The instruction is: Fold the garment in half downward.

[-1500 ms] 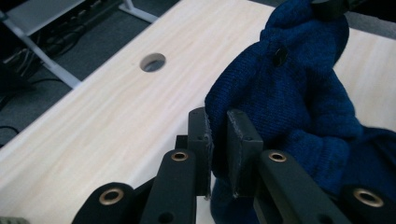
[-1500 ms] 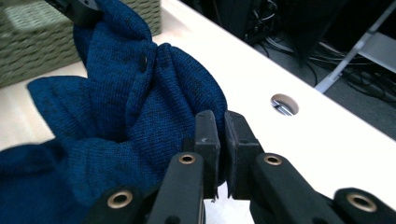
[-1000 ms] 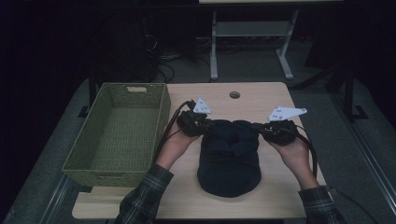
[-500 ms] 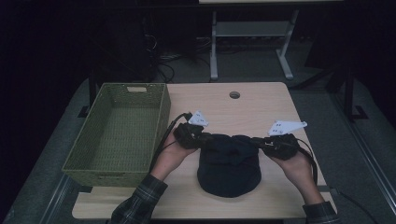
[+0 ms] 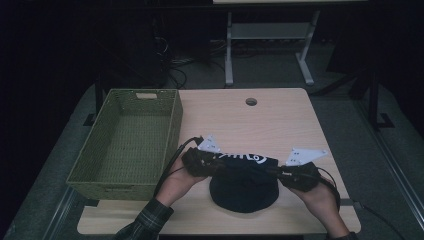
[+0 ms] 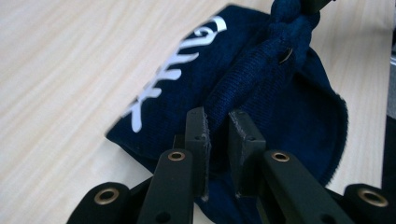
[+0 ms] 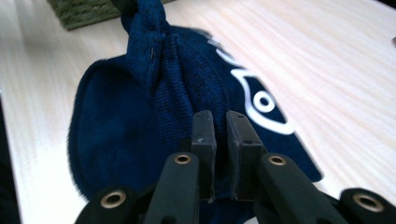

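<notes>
One wooden table (image 5: pixel 300 125) carries a green woven basket (image 5: pixel 127 140) at its left edge, and beside it a navy knit hat (image 5: pixel 243 182) sits near the front. Left gripper (image 6: pixel 217 128) and right gripper (image 7: pixel 220 126) each pinch the hat's brim, probably stretching it, hands low and level

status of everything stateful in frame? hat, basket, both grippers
Knit hat: navy, white lettering, folded over on the table, upper edge pinched at both ends.
Left gripper: shut on the hat's knit edge.
Right gripper: shut on the hat's opposite edge.
Green basket: upright at the table's left, nothing inside.
Table: light wood, round hole near the far edge.
</notes>
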Demonstrator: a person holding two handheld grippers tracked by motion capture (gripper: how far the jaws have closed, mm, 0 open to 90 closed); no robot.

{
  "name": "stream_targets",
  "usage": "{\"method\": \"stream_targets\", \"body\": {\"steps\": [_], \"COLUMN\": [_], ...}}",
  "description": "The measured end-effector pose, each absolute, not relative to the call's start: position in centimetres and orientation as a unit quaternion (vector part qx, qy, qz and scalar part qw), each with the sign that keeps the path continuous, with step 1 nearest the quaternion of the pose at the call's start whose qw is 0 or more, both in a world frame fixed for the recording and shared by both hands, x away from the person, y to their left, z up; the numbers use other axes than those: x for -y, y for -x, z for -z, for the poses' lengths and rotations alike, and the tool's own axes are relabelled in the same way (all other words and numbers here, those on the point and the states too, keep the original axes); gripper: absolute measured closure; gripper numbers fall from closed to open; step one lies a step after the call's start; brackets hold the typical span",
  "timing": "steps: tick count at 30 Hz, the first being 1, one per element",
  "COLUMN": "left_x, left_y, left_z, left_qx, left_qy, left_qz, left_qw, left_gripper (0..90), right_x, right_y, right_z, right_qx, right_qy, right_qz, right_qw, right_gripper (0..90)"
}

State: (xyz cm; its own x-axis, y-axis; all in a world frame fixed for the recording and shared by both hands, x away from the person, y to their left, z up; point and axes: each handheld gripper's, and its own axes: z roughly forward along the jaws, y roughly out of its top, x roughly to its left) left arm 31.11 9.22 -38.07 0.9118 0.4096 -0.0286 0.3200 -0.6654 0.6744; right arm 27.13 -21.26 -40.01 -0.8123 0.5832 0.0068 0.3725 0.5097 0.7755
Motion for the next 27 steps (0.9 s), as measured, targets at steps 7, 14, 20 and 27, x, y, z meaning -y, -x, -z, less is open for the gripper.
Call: {"method": "stream_targets", "body": {"steps": [7,14,20,27], "left_x": [-9.2,-9.3,-9.3,-9.2], "left_y": [-29.9,-28.9,-28.0,-27.0], "left_z": [39.3,40.5,41.6,42.5], "left_qx": [-0.200,-0.193,-0.197,-0.194], "left_qy": [-0.914,-0.920,-0.921,-0.928], "left_qz": [-0.040,-0.020,-0.002,0.008], "left_qw": [0.350,0.339,0.335,0.319], "left_gripper": [78.4,77.8,76.9,75.7], "right_x": [21.3,21.1,21.1,20.9], "right_y": [-25.8,-24.5,-23.4,-22.4], "right_z": [41.1,42.3,43.2,44.1], "right_qx": [-0.865,-0.872,-0.876,-0.879], "right_qy": [-0.277,-0.272,-0.267,-0.261], "right_qz": [-0.404,-0.395,-0.393,-0.394], "right_qw": [0.110,0.095,0.081,0.063], "right_gripper": [81.1,79.9,77.9,74.2]}}
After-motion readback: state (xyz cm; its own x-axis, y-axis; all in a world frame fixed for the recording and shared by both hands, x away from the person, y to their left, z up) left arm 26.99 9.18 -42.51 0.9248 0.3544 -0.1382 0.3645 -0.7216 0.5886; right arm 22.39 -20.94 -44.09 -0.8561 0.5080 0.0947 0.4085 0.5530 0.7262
